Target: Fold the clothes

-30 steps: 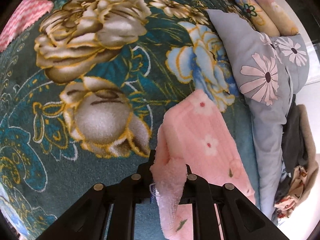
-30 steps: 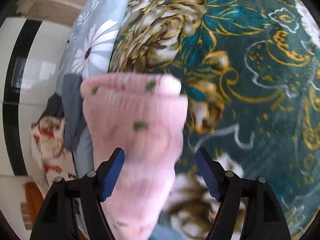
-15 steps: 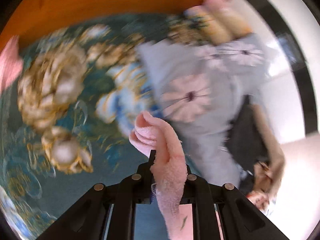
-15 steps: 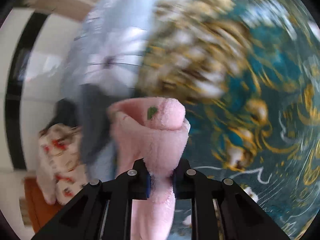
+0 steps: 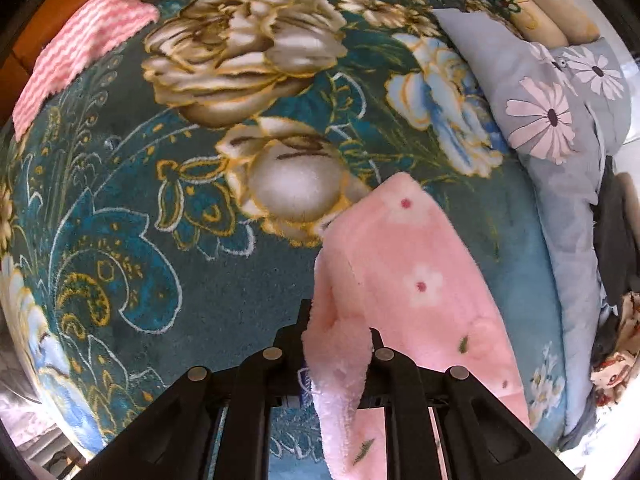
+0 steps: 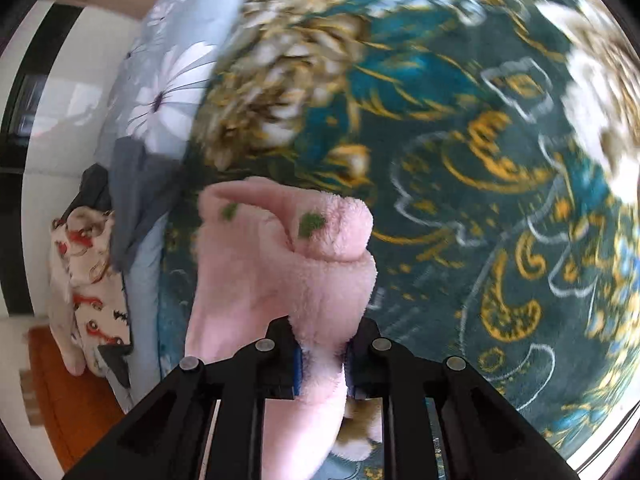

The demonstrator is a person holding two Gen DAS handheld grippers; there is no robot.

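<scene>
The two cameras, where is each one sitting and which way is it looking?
Left wrist: sits on the left tool, looking forward over the teal flowered blanket; its black fingers pinch the pink fleece garment.
Right wrist: sits on the right tool, facing the same blanket; its fingers clamp a bunched fold of that garment.
Shared: garment, blanket, grey daisy bedding.

fluffy pink fleece garment [image 5: 416, 280], plush teal blanket [image 5: 160, 240], smooth cotton pillow [image 5: 552, 112], matt black plastic gripper [image 5: 336, 344]
</scene>
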